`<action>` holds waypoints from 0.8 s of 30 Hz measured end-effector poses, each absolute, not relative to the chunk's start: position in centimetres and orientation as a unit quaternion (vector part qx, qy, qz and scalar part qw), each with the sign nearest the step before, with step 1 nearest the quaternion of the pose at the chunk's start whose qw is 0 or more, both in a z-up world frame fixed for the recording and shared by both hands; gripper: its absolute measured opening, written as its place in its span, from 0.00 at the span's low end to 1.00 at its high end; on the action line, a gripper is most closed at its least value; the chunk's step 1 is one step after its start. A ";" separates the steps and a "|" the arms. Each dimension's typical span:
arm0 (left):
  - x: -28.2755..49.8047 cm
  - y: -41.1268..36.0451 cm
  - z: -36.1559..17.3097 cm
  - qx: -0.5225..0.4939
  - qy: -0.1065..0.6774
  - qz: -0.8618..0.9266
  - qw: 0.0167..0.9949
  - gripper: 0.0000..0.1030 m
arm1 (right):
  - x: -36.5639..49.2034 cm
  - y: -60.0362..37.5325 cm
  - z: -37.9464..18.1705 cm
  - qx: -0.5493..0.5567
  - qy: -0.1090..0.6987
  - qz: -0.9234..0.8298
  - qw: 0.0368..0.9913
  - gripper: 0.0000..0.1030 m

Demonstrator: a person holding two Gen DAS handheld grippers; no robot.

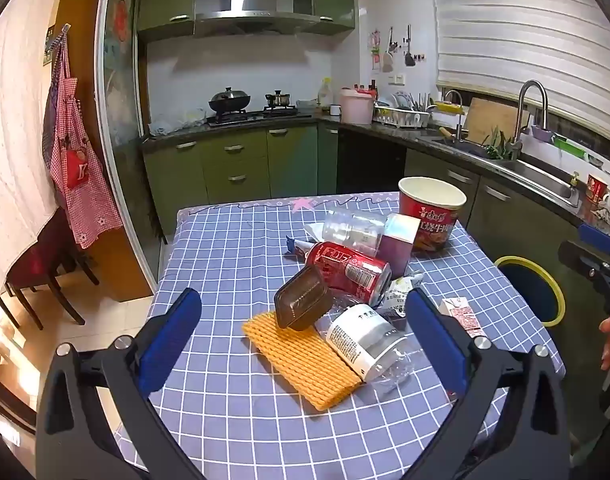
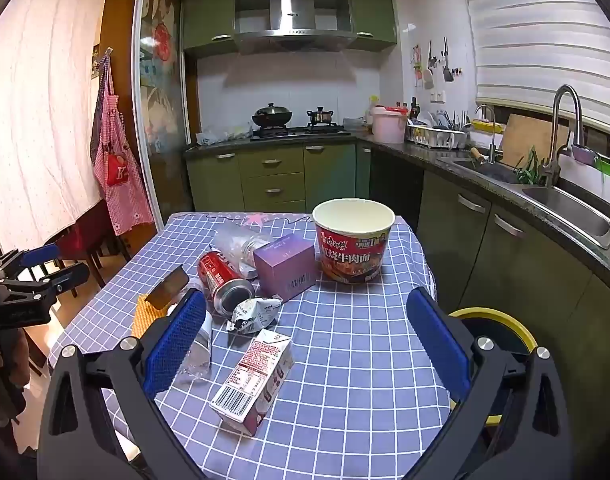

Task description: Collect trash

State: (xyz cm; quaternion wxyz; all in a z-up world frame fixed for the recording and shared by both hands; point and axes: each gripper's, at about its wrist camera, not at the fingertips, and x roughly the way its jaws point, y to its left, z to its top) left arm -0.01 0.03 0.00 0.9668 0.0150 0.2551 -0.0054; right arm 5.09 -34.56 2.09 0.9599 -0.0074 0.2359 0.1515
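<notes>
- Right wrist view: the right gripper [image 2: 305, 336] is spread wide and empty over the checked table [image 2: 365, 340]; the milk carton [image 2: 255, 380] lies flat just ahead, left of centre, long axis running away and slightly right.
- Left gripper [image 1: 303, 328], also released and holding nothing, faces the clear bottle [image 1: 365, 344] and soda can [image 1: 347, 270]; the right one looks nearer the carton.
- Yellow-rimmed bin [image 2: 501, 328] sits off the table's right edge, partly hidden by a finger.

Even indoor light, soft shadows, strong fisheye bending, dark vignette corners, slight overall softness.
</notes>
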 end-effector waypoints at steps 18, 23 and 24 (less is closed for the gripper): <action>-0.1 0.4 0.6 0.014 0.255 -0.004 0.967 0.94 | 5.3 -34.3 1.8 -0.008 0.237 0.150 0.960 0.96; -0.5 0.5 1.0 0.013 0.253 -0.004 0.967 0.94 | 5.2 -34.4 1.8 -0.007 0.236 0.150 0.960 0.96; -0.5 0.6 1.0 0.013 0.253 -0.005 0.967 0.94 | 5.1 -34.3 1.8 -0.007 0.236 0.150 0.960 0.96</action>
